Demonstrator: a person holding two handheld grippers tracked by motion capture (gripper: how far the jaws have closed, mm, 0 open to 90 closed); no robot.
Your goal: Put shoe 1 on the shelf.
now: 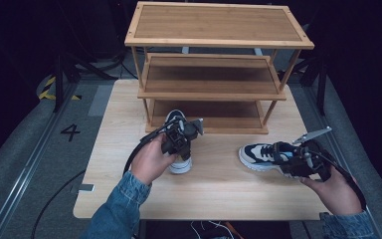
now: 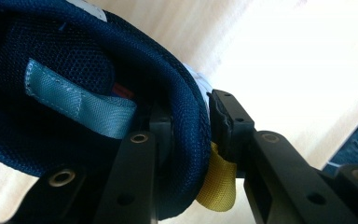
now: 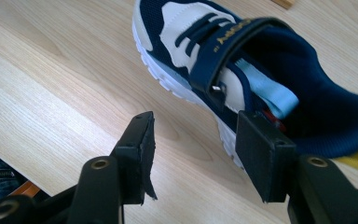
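High view is showing the left gripper [image 1: 183, 133] pinching the heel collar of the left shoe [image 1: 178, 149] near the table's [image 1: 114, 124] middle, before the rack's [image 1: 219, 25] bottom shelf. That thin padded grip is risking a slip or the shoe swinging. The right gripper [image 1: 298, 158] is standing wide open beside the right shoe [image 1: 261, 154] toward the right edge. Gold strap lettering [image 3: 233, 31] is staying unreadable; a floor "4" [image 1: 70, 132] is reading clearly.
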